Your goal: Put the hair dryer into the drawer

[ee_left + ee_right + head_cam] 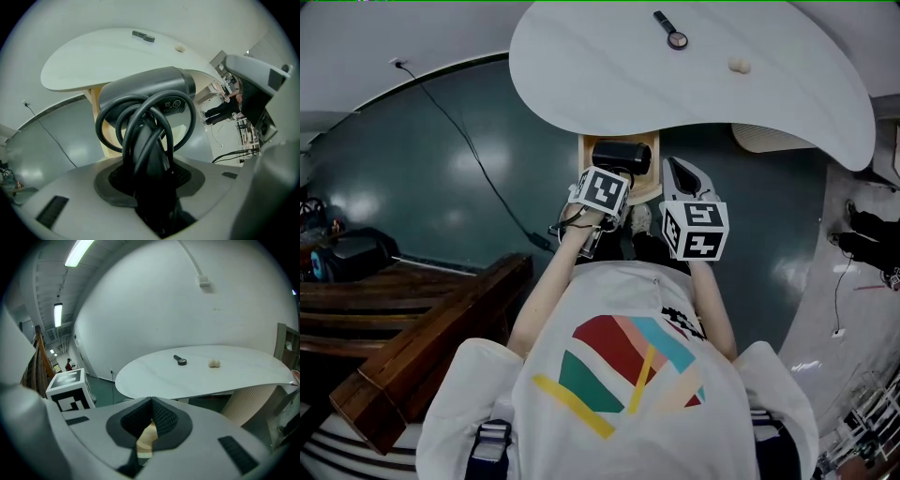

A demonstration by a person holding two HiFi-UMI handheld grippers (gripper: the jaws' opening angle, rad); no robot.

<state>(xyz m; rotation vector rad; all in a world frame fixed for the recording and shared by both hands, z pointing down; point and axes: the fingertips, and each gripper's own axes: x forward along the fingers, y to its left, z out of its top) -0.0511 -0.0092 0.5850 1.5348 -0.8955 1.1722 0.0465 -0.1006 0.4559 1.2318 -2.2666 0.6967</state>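
Left tool [150, 197]: pinching the hair dryer [140, 89] by its cord-wrapped handle.
Right tool [151, 401]: pressed together, empty, right of the drawer [649, 190].
Hair dryer: over the open drawer.
Handling: probably rigid and head-heavy; the cord loops may slip, so the handle is the best hold.

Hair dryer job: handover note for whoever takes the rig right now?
Left hand-held gripper: shut on the hair dryer by its handle, cord looped round it, held over the drawer.
Right hand-held gripper: jaw tips together, nothing clearly held, by the drawer's right edge.
Done: drawer open under the table, hair dryer in hand.
Left: lower it in, release, probably shut the drawer.
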